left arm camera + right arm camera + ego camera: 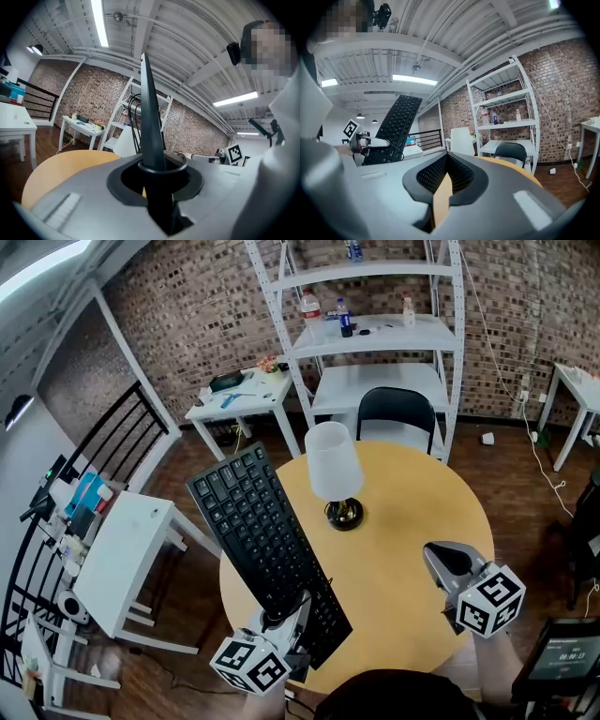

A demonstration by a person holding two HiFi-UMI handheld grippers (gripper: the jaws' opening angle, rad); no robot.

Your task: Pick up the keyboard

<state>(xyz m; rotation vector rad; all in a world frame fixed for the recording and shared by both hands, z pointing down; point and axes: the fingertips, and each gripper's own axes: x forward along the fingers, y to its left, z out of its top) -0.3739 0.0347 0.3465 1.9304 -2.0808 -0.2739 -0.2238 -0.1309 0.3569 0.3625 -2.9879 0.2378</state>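
Note:
A black keyboard (258, 521) hangs tilted above the left side of the round wooden table (412, 531), its far end raised toward the back left. My left gripper (286, 610) is shut on its near edge. In the left gripper view the keyboard (151, 126) shows edge-on, rising from between the jaws of the left gripper (157, 180). My right gripper (441, 559) hovers over the table's right side, shut and holding nothing. The right gripper view shows the right gripper (445, 180) closed, with the keyboard (396, 124) and the left gripper (370, 143) off to the left.
A white-shaded lamp (335, 465) stands on the table just right of the keyboard. Behind the table are a black chair (396, 413) and white shelving (375, 334). A white side table (127, 554) sits at the left, a small white desk (244, 395) further back.

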